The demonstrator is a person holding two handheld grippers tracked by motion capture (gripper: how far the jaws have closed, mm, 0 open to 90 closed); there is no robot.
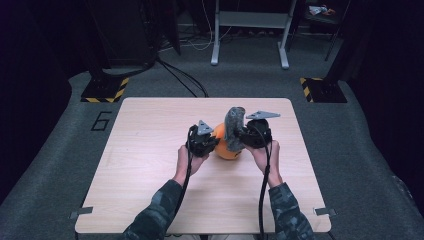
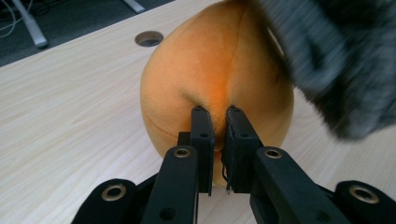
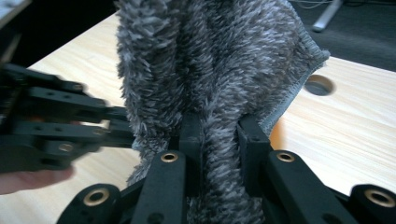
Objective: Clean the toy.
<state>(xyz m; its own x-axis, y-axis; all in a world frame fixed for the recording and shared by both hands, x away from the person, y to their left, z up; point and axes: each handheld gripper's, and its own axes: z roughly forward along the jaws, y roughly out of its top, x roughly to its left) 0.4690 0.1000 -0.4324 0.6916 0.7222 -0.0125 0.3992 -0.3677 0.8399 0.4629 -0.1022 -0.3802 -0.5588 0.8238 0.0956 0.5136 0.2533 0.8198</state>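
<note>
Orange plush point(image 2: 210, 79) pinched in left gripper point(image 2: 218, 112); right gripper point(image 3: 219, 123) clamps grey cloth point(image 3: 219, 60) (draped beside).

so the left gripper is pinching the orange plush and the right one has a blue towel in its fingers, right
Not quite: the towel is grey, not blue, as the right gripper view shows, with the right gripper shut on its shaggy pile. The rest holds: the left gripper pinches the orange plush.

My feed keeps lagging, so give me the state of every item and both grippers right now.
Orange plush ball: pinched at a fold by the left gripper, cloth draped against it.
Grey fuzzy cloth: clamped, hanging bunched.
Left gripper: jaws shut on the ball.
Right gripper: jaws shut on the cloth.
Table: flat.
</note>
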